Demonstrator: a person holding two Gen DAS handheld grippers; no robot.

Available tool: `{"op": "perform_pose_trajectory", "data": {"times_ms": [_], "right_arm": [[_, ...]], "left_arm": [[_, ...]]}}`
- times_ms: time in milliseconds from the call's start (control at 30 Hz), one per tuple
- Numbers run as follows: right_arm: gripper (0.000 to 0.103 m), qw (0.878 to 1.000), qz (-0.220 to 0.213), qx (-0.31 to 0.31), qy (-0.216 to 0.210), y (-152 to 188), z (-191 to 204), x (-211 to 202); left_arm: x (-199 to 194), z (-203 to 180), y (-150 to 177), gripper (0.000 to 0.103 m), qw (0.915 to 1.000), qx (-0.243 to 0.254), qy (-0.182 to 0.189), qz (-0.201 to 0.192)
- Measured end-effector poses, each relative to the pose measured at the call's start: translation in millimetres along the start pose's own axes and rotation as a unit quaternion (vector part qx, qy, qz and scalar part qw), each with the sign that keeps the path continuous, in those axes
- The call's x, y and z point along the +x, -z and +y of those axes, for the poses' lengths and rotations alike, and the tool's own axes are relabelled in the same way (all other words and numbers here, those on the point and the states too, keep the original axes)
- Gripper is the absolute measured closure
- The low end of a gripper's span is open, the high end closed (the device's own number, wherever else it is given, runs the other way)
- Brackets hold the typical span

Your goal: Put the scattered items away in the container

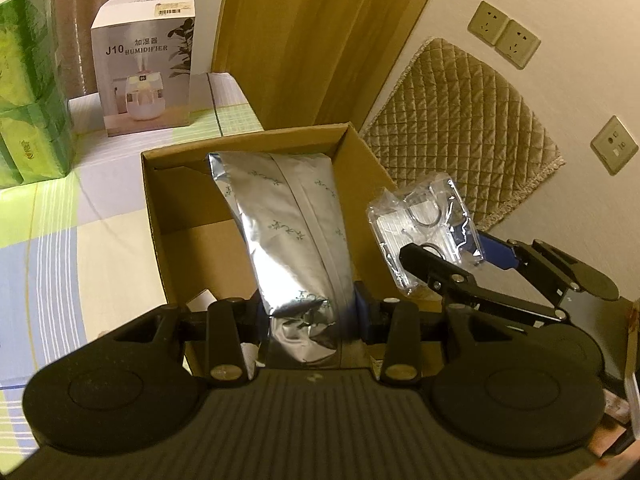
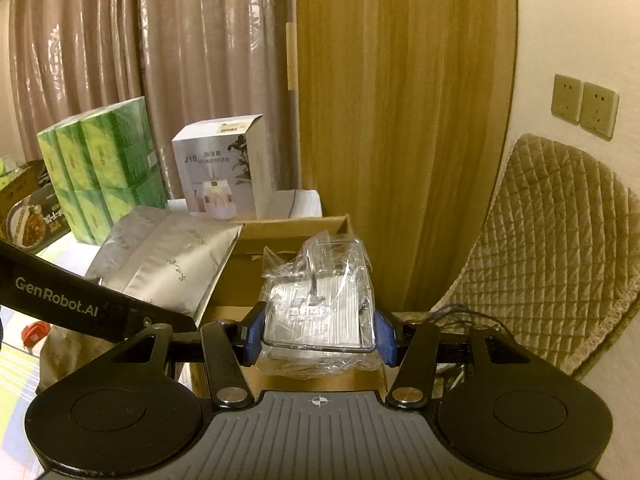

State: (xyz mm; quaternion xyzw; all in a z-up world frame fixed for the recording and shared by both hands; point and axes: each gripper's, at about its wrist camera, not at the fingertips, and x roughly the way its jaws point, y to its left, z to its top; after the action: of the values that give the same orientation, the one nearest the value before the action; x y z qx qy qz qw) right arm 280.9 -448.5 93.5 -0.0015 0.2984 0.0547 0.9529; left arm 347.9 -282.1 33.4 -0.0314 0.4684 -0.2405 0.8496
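An open cardboard box (image 1: 160,208) stands on the checked table. My left gripper (image 1: 310,314) is shut on a silver foil pouch (image 1: 288,224), which it holds tilted over the box's inside. My right gripper (image 2: 320,334) is shut on a clear plastic-wrapped case (image 2: 324,292), held above the box's (image 2: 292,226) right side. In the left wrist view the same clear case (image 1: 424,220) hangs beside the box's right wall, with the right gripper (image 1: 460,252) on it. The silver pouch (image 2: 168,264) shows left of the case in the right wrist view.
A white humidifier carton (image 1: 144,72) and a stack of green packs (image 1: 28,92) stand at the table's far side. A quilted chair back (image 1: 460,120) and wall sockets (image 1: 504,34) lie to the right. A dark food package (image 2: 32,220) and a red object (image 2: 34,332) sit at the left.
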Motion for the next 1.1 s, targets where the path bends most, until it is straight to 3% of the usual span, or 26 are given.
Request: {"op": "perform_pose_trajectory", "data": {"times_ms": [167, 800, 833, 900, 1100], "right_arm": [[0.052, 1.0, 0.003, 0.0, 0.0, 0, 1, 3], [0.052, 1.0, 0.013, -0.001, -0.027, -2, 10, 10], [0.05, 0.999, 0.014, 0.001, -0.035, -2, 10, 11], [0.028, 0.999, 0.014, 0.008, -0.039, -2, 10, 12], [0.026, 0.999, 0.013, 0.011, -0.032, 2, 8, 7]], "left_arm": [[0, 2, -2, 0.072, 1.0, -0.003, 0.002, -0.008], [-24, 16, 3, 0.072, 0.999, -0.01, -0.016, -0.04], [-25, 18, 4, 0.072, 0.999, -0.011, -0.017, -0.041], [-28, 21, 5, 0.072, 0.9988, -0.015, -0.018, -0.044], [-36, 27, 10, 0.072, 0.9985, -0.016, -0.021, -0.048]]}}
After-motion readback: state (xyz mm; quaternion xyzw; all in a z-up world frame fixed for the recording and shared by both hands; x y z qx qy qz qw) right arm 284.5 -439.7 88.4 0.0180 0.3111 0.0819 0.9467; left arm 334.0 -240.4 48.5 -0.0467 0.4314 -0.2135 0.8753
